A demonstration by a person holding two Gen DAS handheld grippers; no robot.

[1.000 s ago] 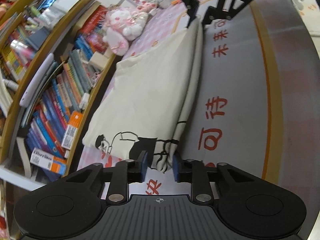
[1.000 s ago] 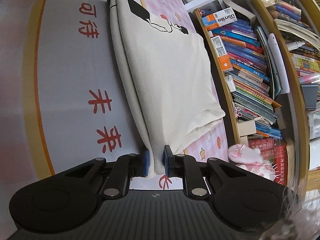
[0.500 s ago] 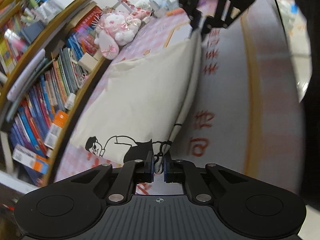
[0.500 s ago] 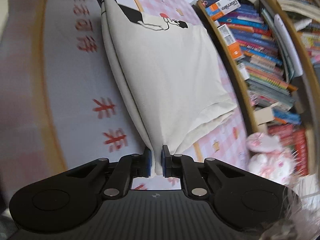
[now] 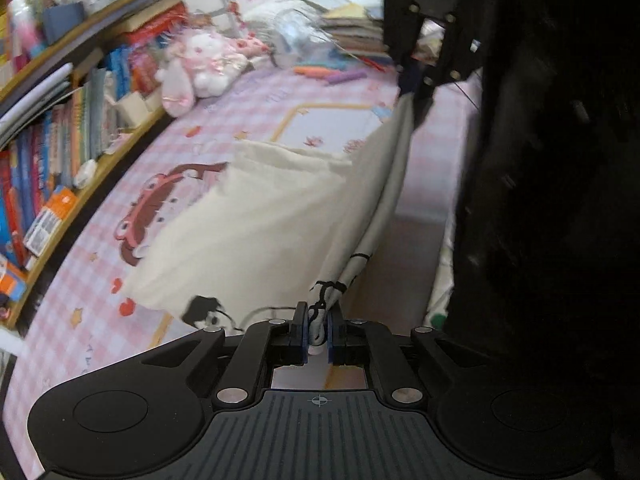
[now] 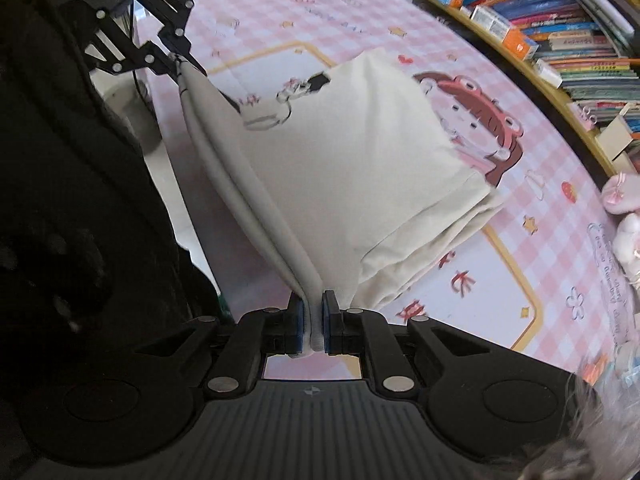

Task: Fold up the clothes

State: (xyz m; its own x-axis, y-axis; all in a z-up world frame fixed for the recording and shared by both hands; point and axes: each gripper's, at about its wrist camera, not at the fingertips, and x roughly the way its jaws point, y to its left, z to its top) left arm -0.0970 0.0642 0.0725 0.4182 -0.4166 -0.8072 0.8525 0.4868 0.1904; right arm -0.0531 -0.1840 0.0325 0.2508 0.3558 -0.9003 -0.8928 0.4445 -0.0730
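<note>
A cream shirt (image 5: pixel 256 224) with a black cartoon print hangs doubled between the two tongs, its folded edge pulled into a straight, taut line from one to the other. The left tongs (image 5: pixel 317 330) are closed on the printed end of that fold; the right tongs (image 6: pixel 311 328) are closed on the other end, layers of cloth pinched between the blue pads (image 6: pixel 297 326). From the fold the shirt slopes down and away, and its loose far edges rest on the pink checked worktop (image 6: pixel 400 12), partly over a cartoon figure printed there. The held edge sits past the worktop's near side, close to the person's dark clothing (image 5: pixel 560 220). Beyond the shirt the worktop lies bare up to the bookshelf (image 6: pixel 560 32), where a plush toy (image 5: pixel 200 68) and scattered stationery crowd the far end.
</note>
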